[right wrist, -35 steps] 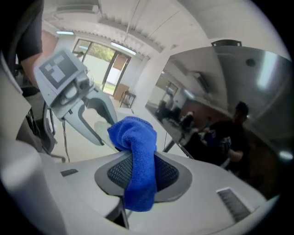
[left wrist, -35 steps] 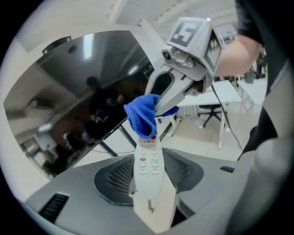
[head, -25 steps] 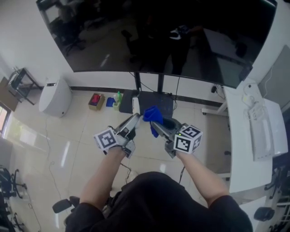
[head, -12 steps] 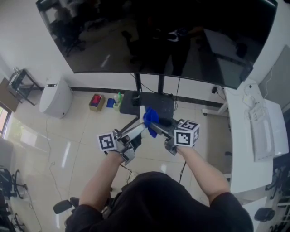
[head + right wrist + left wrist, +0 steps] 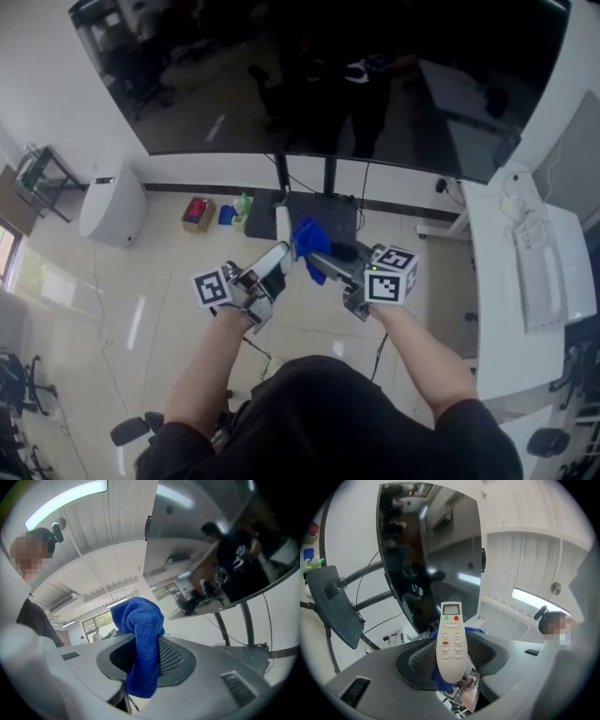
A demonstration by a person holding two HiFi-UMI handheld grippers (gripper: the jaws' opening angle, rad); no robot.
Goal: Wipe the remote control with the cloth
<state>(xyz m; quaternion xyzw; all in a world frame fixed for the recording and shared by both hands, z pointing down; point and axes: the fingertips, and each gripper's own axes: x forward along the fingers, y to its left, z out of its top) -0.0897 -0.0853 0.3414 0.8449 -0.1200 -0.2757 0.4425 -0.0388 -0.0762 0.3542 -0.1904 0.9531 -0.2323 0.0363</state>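
Both hands are up in front of the big dark screen (image 5: 328,75). The left gripper (image 5: 274,264) is clamped on the remote control (image 5: 282,228). In the left gripper view, the left gripper's (image 5: 451,658) jaws pinch the lower half of the white remote control (image 5: 451,639). Its buttons face the camera and its display end points to 12 o'clock.

The right gripper (image 5: 339,262) has the blue cloth (image 5: 309,242) pinched tight. In the right gripper view, the cloth (image 5: 143,639) bunches up above the right gripper's (image 5: 145,657) jaws and droops toward 6 o'clock.

From the head view, the cloth sits just at 3 o'clock of the remote control. From the left gripper view, blue shows right behind the remote control, along its edges.
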